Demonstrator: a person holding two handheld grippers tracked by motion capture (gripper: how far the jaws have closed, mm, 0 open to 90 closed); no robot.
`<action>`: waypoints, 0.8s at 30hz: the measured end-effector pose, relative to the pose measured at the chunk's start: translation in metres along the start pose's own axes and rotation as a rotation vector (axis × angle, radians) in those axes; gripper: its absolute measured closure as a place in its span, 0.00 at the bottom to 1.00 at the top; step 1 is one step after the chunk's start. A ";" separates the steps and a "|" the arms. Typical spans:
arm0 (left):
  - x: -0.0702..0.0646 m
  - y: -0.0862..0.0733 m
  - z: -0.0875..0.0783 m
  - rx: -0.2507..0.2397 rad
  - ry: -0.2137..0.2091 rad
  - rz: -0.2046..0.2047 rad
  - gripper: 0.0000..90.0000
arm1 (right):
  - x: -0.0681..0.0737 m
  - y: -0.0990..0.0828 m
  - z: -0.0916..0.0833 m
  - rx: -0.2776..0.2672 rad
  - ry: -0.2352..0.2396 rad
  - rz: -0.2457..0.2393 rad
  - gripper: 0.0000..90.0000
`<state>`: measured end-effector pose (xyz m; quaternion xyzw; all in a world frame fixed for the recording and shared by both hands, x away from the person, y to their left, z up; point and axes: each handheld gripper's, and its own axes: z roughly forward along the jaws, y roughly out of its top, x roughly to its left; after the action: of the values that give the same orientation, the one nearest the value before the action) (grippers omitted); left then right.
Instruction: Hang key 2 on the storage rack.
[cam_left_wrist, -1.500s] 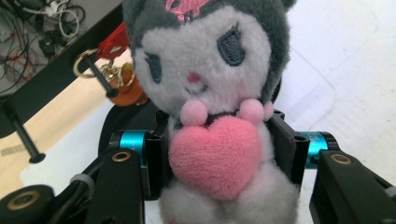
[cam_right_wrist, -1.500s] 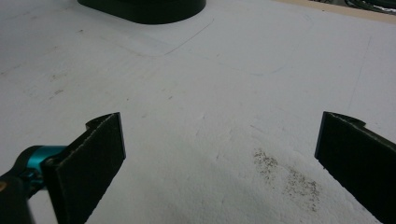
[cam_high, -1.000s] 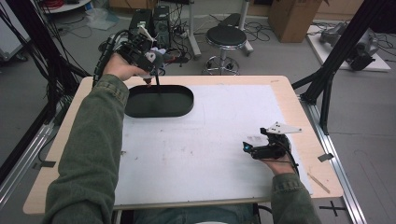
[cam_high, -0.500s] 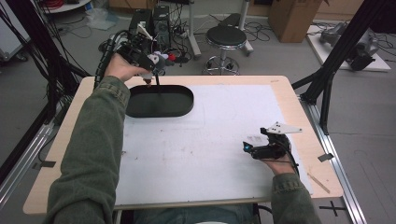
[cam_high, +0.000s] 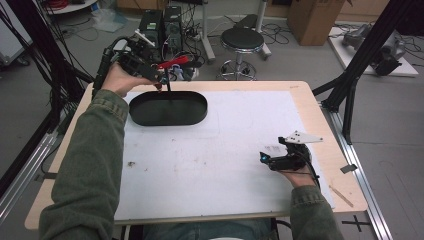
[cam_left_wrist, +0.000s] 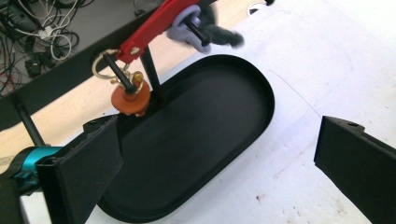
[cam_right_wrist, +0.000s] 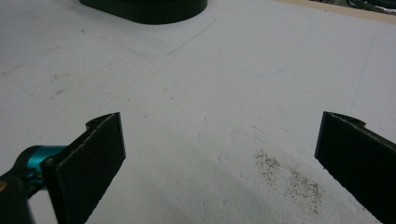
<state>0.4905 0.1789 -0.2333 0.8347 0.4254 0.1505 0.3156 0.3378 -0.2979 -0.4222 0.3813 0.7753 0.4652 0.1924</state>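
A black oval tray (cam_high: 170, 119) lies at the far left of the white mat (cam_high: 225, 150). From it rises a thin black post (cam_high: 168, 90) with a red arm (cam_high: 174, 62) on top. In the left gripper view the red arm (cam_left_wrist: 154, 23) carries pegs with a gold ring (cam_left_wrist: 100, 63), an orange ring (cam_left_wrist: 130, 98), a purple ring (cam_left_wrist: 187, 32) and a grey fuzzy piece (cam_left_wrist: 219, 35). My left gripper (cam_high: 161, 80) hangs over the tray's far left end; its jaws have just been opening and stand open (cam_left_wrist: 219, 135) with nothing between them. My right gripper (cam_high: 264, 158) rests open on the mat (cam_right_wrist: 219, 135).
The tray's near wall (cam_right_wrist: 144, 9) lies far ahead in the right gripper view. A wooden stick (cam_high: 342, 196) lies at the table's right front corner. Behind the table stand a stool (cam_high: 242, 40), computer boxes (cam_high: 165, 20) and cables. Black frame posts (cam_high: 350, 100) flank the table.
My left gripper has drawn back slightly to the left from the stand. The right hand has kept still.
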 end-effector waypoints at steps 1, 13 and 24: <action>0.000 -0.003 -0.002 -0.006 -0.010 0.001 0.02 | 0.000 0.000 0.000 0.002 0.001 0.003 0.01; -0.004 -0.037 -0.010 -0.022 -0.052 0.015 0.02 | 0.002 0.001 0.001 0.005 0.000 -0.002 0.01; 0.002 -0.074 -0.015 -0.061 -0.066 -0.025 0.02 | 0.002 0.001 0.001 0.009 0.001 -0.003 0.01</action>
<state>0.4381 0.2193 -0.2703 0.8238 0.4206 0.1317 0.3566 0.3374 -0.2951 -0.4221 0.3809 0.7781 0.4617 0.1907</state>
